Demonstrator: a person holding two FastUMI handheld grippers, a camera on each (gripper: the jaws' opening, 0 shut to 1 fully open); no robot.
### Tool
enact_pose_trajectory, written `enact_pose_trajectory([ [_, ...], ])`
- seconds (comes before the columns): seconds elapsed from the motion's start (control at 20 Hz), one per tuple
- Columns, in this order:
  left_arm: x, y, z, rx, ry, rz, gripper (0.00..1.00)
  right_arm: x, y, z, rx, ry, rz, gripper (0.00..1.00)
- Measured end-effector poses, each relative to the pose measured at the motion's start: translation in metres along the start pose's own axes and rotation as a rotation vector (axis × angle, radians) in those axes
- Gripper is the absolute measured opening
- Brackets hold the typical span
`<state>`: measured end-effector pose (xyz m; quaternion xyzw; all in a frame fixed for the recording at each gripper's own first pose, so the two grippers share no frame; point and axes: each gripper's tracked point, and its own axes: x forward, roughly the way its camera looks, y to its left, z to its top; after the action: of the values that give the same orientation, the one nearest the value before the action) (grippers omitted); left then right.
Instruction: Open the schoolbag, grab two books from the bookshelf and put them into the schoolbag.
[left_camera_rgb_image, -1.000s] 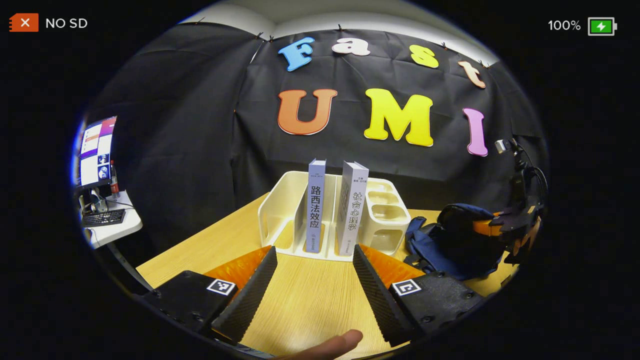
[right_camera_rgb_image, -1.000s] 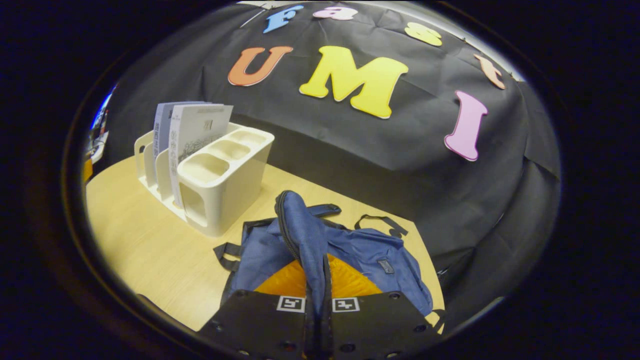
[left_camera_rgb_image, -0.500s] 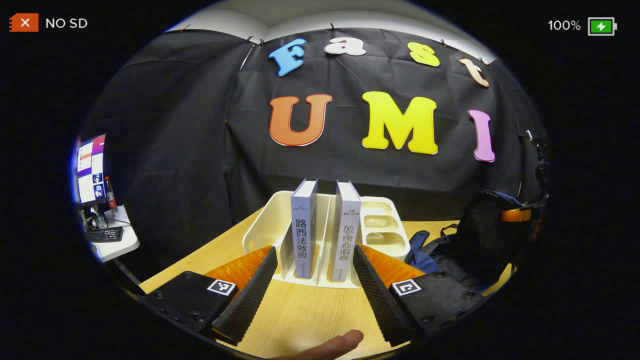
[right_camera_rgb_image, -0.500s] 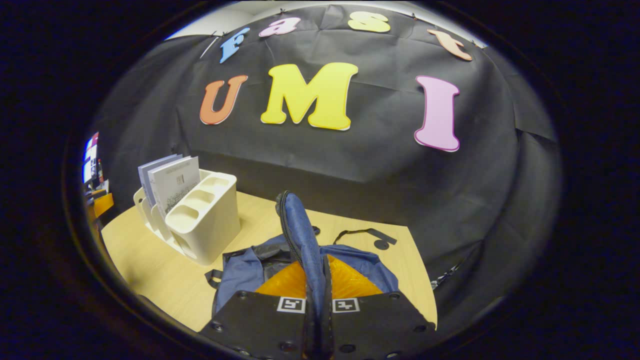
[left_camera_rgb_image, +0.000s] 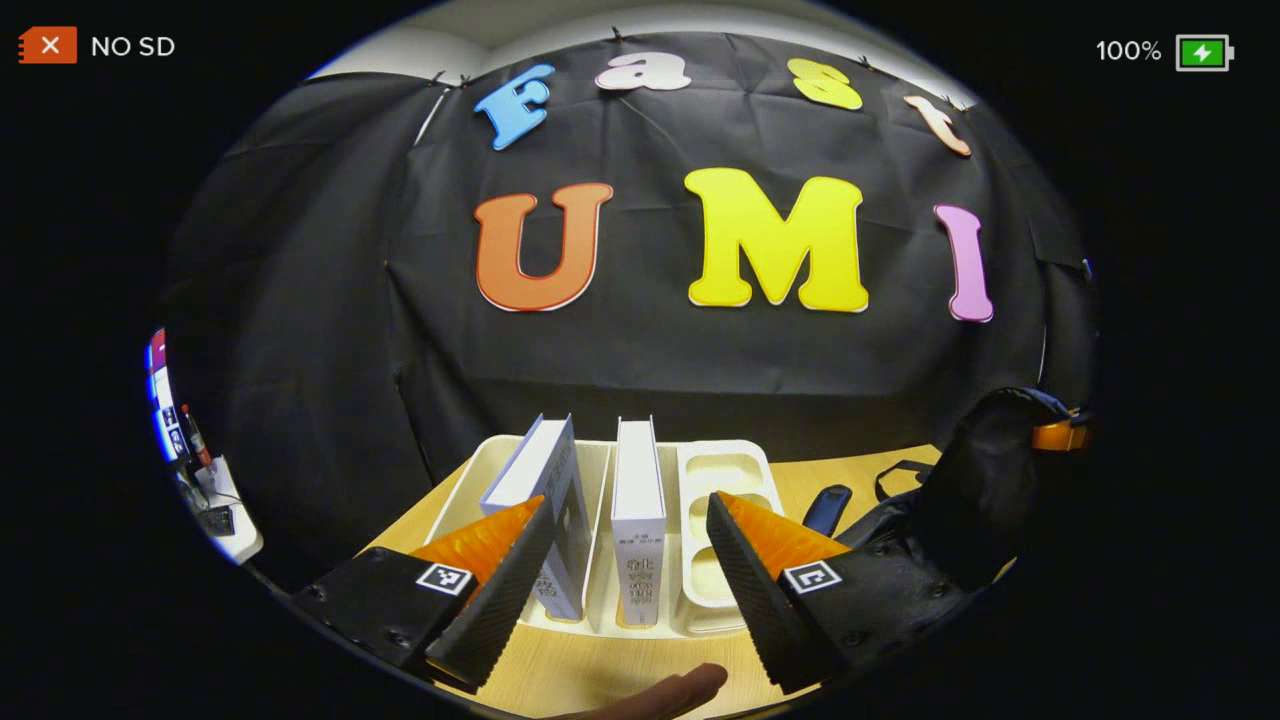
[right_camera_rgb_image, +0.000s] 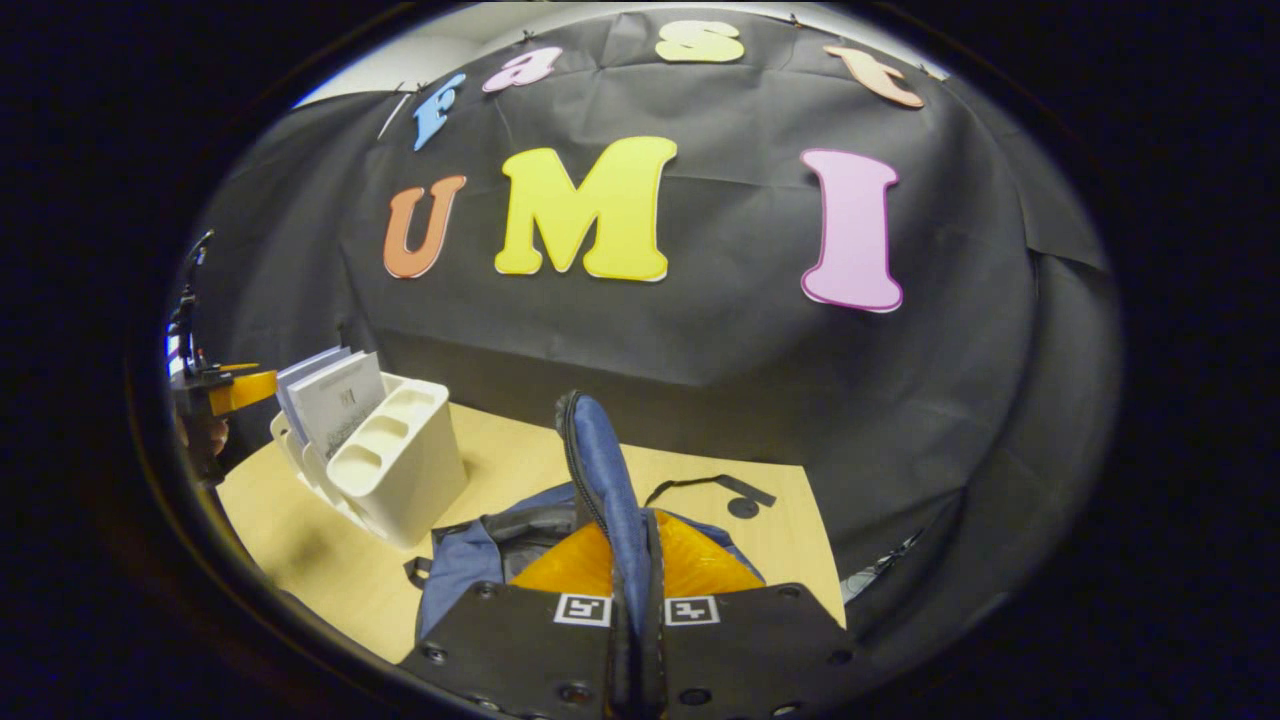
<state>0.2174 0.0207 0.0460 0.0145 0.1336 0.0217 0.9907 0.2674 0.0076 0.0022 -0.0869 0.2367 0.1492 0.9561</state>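
Left tongs (left_camera_rgb_image: 625, 560): spread wide, empty, poised over the two books; angled down from above, lined up to close on one, likely the right book (left_camera_rgb_image: 638, 500), which stands between the fingers. Fingertip of a hand (left_camera_rgb_image: 660, 692) at the lower edge.

Left book (left_camera_rgb_image: 545, 500): leaning left in its slot, partly behind the left finger.

Bookshelf (left_camera_rgb_image: 735, 470): cream plastic rack on the counter (right_camera_rgb_image: 300, 540); both books upright in the slots, none taken yet.

Right tongs (right_camera_rgb_image: 632, 640): clamped on a fold of the bag (right_camera_rgb_image: 600, 480), lifting the zipped edge high, seemingly to hold the mouth open for loading. Raised and level, pointing at the wall.

Bag: blue, just right of the bookshelf on the counter; body slumped beneath the raised flap, dark interior partly showing
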Motion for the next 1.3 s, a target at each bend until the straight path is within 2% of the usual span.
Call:
enact_pose_trajectory([
  [0.15,0.031,-0.005,0.004,0.033,0.069,0.000,0.96,0.003,0.004,-0.002,-0.012,0.001,0.022,0.05],
  [0.4,0.075,-0.015,0.012,-0.038,0.205,-0.044,0.95,0.001,0.006,-0.005,-0.039,-0.013,0.043,0.05],
  [0.5,0.091,-0.014,0.015,-0.025,0.252,-0.063,0.96,0.001,0.006,-0.008,-0.038,-0.018,0.053,0.05],
  [0.65,0.111,-0.001,0.003,-0.029,0.381,-0.011,0.92,0.000,0.002,-0.011,-0.024,-0.020,0.063,0.05],
  [0.85,0.114,0.000,-0.020,-0.067,0.554,-0.041,0.92,0.002,-0.005,-0.017,-0.013,-0.014,0.065,0.05],
  [0.95,0.116,-0.006,-0.031,-0.072,0.608,-0.070,0.89,0.001,-0.007,-0.017,-0.020,-0.019,0.055,0.05],
  [1.0,0.115,-0.008,-0.039,-0.076,0.640,-0.082,0.84,0.000,-0.005,-0.016,-0.021,-0.023,0.061,0.02],
  [1.1,0.116,-0.008,-0.046,-0.086,0.673,-0.096,0.74,0.000,-0.002,-0.018,-0.028,-0.023,0.064,0.05],
  [1.15,0.118,-0.005,-0.049,-0.091,0.687,-0.089,0.76,-0.001,0.000,-0.018,-0.032,-0.019,0.065,0.05],
  [1.2,0.119,-0.005,-0.053,-0.095,0.698,-0.086,0.63,-0.001,0.001,-0.019,-0.031,-0.020,0.062,0.02],
  [1.3,0.118,-0.010,-0.059,-0.111,0.716,-0.104,0.62,-0.002,0.004,-0.022,-0.041,-0.018,0.066,0.05],
])
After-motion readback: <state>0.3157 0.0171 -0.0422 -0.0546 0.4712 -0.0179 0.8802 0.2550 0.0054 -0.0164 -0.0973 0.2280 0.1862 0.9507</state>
